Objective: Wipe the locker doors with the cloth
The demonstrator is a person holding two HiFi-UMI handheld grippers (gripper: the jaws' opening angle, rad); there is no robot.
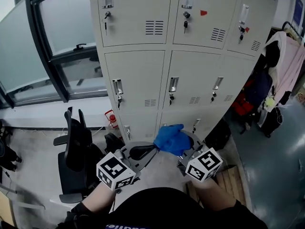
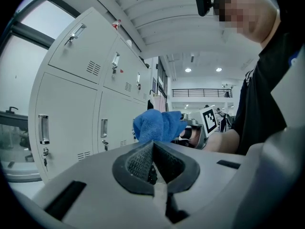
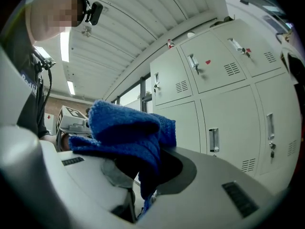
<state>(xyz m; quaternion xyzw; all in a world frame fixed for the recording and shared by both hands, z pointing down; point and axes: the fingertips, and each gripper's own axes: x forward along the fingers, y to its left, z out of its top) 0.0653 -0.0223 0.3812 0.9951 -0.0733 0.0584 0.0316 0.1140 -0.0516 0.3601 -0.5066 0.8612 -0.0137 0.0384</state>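
The pale grey lockers (image 1: 190,75) stand in front of me, with doors in rows, each with a handle and a key. My right gripper (image 1: 185,149) is shut on a blue cloth (image 1: 172,139), held low before the bottom row of doors and apart from them. In the right gripper view the cloth (image 3: 125,130) is bunched over the jaws and pinched in my right gripper (image 3: 141,187). My left gripper (image 1: 144,151) is just left of the cloth, shut with nothing in it; its ribbed pads (image 2: 139,160) meet. From the left gripper view the cloth (image 2: 156,125) shows beyond the jaws.
A black office chair (image 1: 76,147) stands at the lower left by the window wall (image 1: 52,51). Clothes and bags (image 1: 281,70) hang right of the lockers. A wooden crate (image 1: 232,178) lies on the floor at the lower right. A small red item (image 1: 111,119) sits by the locker base.
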